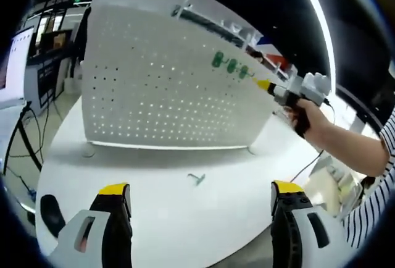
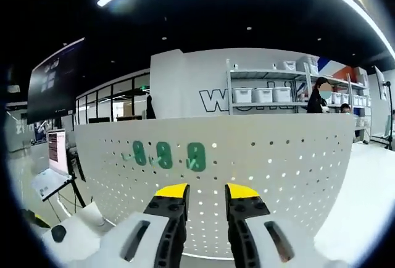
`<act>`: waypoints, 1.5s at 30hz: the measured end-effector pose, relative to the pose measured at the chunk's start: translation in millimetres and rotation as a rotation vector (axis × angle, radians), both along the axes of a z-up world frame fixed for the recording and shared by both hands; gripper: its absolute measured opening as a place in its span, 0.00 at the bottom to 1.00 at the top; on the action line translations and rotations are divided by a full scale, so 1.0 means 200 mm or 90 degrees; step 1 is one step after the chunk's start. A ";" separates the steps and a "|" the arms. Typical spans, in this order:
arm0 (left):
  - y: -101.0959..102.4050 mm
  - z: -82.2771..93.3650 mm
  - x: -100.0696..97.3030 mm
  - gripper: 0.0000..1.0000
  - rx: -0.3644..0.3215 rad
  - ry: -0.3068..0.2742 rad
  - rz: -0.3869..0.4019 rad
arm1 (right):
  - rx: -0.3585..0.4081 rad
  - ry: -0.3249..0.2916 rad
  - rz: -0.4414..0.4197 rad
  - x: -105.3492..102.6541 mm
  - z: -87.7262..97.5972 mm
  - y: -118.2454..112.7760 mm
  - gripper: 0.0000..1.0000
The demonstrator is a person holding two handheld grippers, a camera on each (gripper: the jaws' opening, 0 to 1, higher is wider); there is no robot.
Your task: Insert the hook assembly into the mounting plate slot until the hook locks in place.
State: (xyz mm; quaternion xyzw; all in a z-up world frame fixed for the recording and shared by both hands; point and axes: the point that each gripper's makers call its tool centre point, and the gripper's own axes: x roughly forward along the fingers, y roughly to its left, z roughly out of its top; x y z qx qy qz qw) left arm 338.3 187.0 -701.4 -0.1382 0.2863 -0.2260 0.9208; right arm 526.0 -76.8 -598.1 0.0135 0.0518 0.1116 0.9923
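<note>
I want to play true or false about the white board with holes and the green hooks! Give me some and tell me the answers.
1. Three green hooks hang on the white pegboard. True.
2. The pegboard lies flat on the table. False: it stands upright on the white table.
3. A small green hook lies loose on the table in front of the pegboard. True.
4. The left gripper holds a hook. False: its fingers stand wide apart with nothing between them.
5. The right gripper is up near the hooks on the board. True.
6. The pegboard is black. False: it is white.
</note>
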 end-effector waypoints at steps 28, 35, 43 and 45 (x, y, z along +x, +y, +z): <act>-0.05 -0.09 -0.13 0.93 0.012 0.053 -0.012 | -0.065 0.198 0.067 -0.64 -0.50 -0.06 0.38; -0.06 -0.13 -0.16 0.93 0.017 0.066 -0.018 | -0.073 0.236 0.140 -0.76 -0.57 0.01 0.39; -0.08 -0.17 -0.20 0.93 0.032 0.082 -0.026 | -0.131 0.253 0.199 -0.90 -0.64 0.05 0.39; -0.08 -0.19 -0.21 0.93 0.034 0.089 -0.030 | -0.121 0.266 0.201 -0.92 -0.67 0.05 0.40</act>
